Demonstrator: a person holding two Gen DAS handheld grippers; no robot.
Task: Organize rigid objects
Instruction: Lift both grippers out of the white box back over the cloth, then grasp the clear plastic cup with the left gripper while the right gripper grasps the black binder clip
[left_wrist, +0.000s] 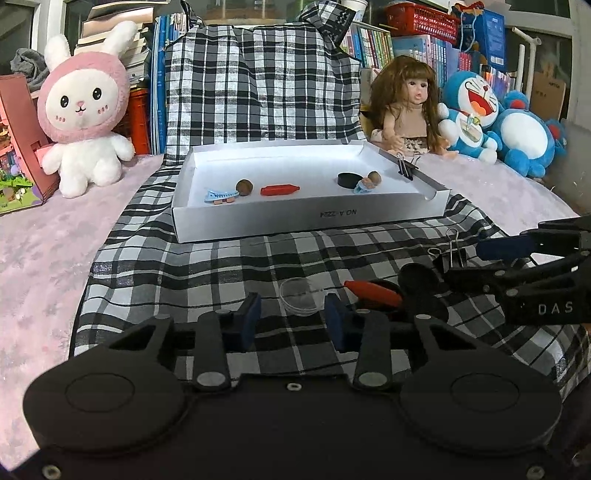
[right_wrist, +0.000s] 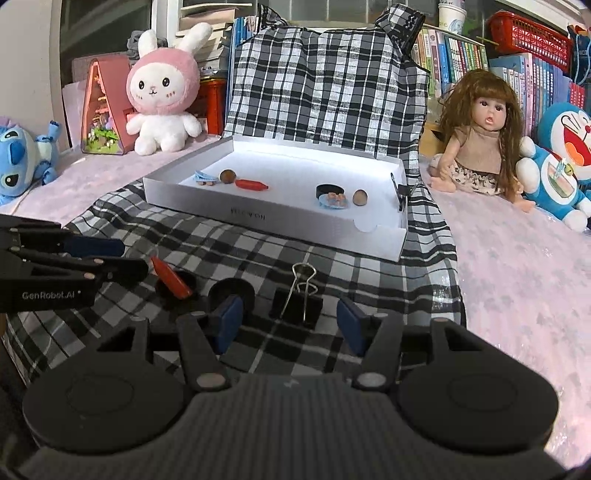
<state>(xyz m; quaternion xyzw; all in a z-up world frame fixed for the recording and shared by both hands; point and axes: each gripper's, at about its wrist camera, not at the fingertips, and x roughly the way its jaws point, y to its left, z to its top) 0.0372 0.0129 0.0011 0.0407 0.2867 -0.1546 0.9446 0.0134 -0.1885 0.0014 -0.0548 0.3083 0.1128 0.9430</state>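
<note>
Here the left tongs (left_wrist: 291, 319) hang low over the black-and-white checked cloth (left_wrist: 207, 266), their blue pads (left_wrist: 248, 317) a modest gap apart with a small clear round plastic dish (left_wrist: 300, 295) lying on the cloth just beyond and between the tips; the pads do not touch it, and nothing is gripped. The right tongs (right_wrist: 288, 325) stand wider open, and a black binder clip with silver wire handles (right_wrist: 297, 308) sits on the cloth between the two pads (right_wrist: 229, 321), free of both as far as the view lets one judge.

Left of that clip lie a black round disc (right_wrist: 231, 293) and a red tapered plastic piece (right_wrist: 171, 280) resting across another dark round piece.

Farther back on the cloth is the shallow white cardboard box lid (left_wrist: 295, 218). Inside it are a light-blue hair clip (left_wrist: 218, 195), a brown nut-like ball (left_wrist: 244, 187), a second red tapered piece (left_wrist: 279, 190), a black disc (left_wrist: 347, 180), another small blue clip (left_wrist: 364, 186) with a brown ball (left_wrist: 375, 177) beside it, and a second binder clip (left_wrist: 406, 166) fastened on the right wall.

Behind stand a pink-hooded white plush rabbit (left_wrist: 83, 110), a long-haired doll (left_wrist: 404, 107) and a blue plush cat (left_wrist: 472, 110).
</note>
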